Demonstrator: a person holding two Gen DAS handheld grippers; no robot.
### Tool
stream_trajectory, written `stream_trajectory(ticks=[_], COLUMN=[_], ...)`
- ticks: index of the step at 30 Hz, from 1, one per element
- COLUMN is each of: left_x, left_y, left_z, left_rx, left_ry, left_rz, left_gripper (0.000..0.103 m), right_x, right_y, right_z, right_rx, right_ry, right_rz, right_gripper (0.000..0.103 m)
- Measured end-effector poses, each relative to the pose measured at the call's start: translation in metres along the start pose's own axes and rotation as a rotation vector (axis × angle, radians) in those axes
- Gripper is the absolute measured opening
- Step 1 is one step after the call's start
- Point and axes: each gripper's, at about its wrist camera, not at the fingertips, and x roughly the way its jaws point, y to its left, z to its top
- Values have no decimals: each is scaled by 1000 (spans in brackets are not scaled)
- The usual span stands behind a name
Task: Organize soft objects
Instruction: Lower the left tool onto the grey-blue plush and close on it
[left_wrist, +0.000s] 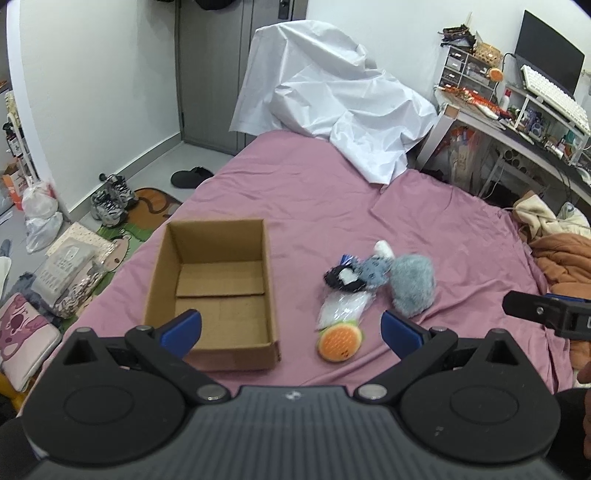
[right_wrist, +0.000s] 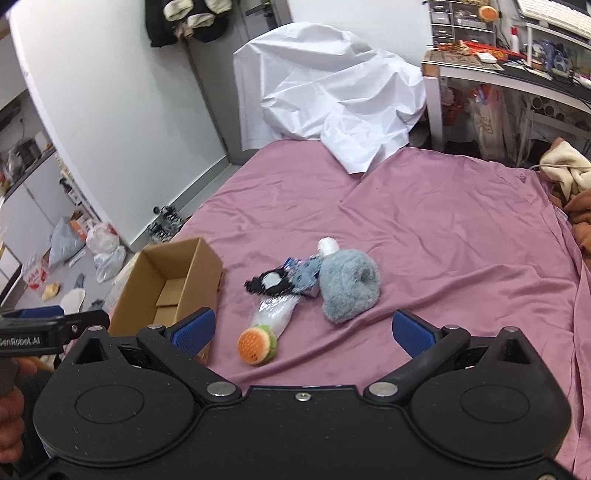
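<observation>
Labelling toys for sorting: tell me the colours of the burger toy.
The burger is orange with a green edge and a pale rim; clearest in the left wrist view.

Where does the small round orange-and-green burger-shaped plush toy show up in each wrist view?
Left wrist: the burger-shaped plush toy lies low in the centre, right of the open brown cardboard box.
Right wrist: the toy sits lower left of centre, again right of the box.
Shared landmark: the fluffy grey-blue plush beyond it.

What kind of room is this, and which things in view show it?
Most likely a small bedroom used also as a workspace: a bed with a mauve sheet, a cluttered desk with a monitor and keyboard, and sneakers on the floor by the door.
</observation>
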Motion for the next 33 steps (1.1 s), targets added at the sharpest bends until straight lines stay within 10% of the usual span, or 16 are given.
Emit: stream_trajectory(ticks=[23, 33], left_x=[49, 91], left_y=[-49, -79], left_z=[50, 51], left_rx=[-40, -33], left_ry=[-18, 17], left_rz=[-72, -72], left_gripper=[100, 87], right_x=[37, 82], right_y=[-60, -100], right_z=[60, 37], right_rx=[242, 366], right_ry=[-27, -6], right_rz=[45, 27], right_gripper=[103, 103])
